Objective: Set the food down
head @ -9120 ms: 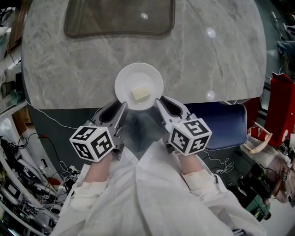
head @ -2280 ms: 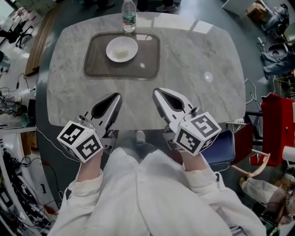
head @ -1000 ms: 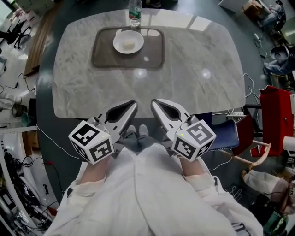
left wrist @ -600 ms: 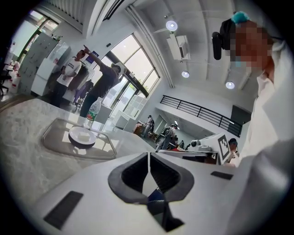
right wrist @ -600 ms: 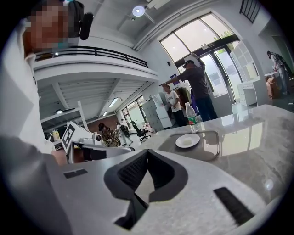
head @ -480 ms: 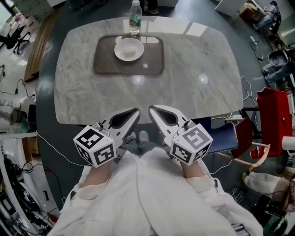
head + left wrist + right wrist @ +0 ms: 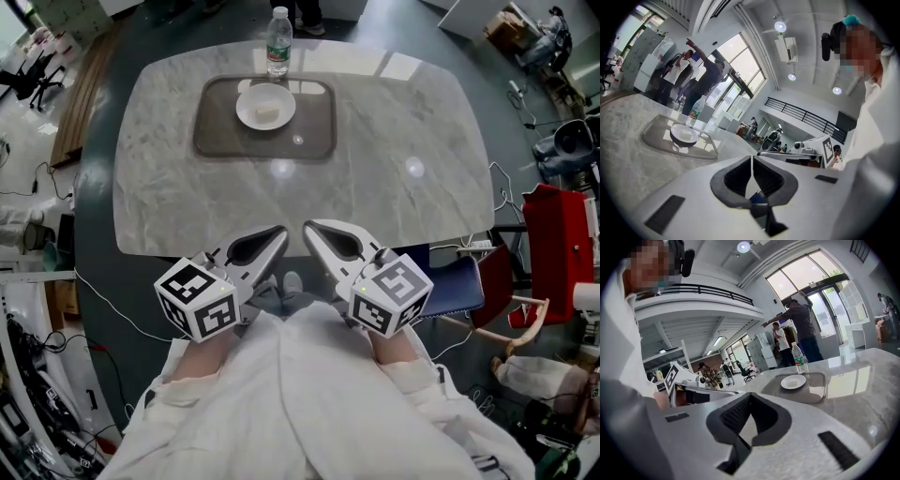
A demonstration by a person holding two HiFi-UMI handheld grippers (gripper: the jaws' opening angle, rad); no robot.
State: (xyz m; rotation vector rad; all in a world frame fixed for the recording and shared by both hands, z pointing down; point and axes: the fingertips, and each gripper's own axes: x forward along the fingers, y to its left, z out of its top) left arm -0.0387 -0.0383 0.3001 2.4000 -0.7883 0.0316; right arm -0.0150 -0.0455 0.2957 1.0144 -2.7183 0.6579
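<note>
Marble table [image 7: 394, 122] bears a tray [image 7: 314, 136] at its far side; the food [image 7: 269, 114] lies on a plate [image 7: 246, 108] in the tray's left half, with a bottle [image 7: 278, 42] just behind the tray. The left gripper [image 7: 278, 232] and right gripper [image 7: 309, 228] hang well short of the tray, off the table's near edge, each with jaws pressed together on nothing. Earlier they held the plate between them far from the tray; now it rests there and they have drawn back.

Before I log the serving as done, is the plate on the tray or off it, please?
On the tray: the plate rests within its rim, food on it.
</note>
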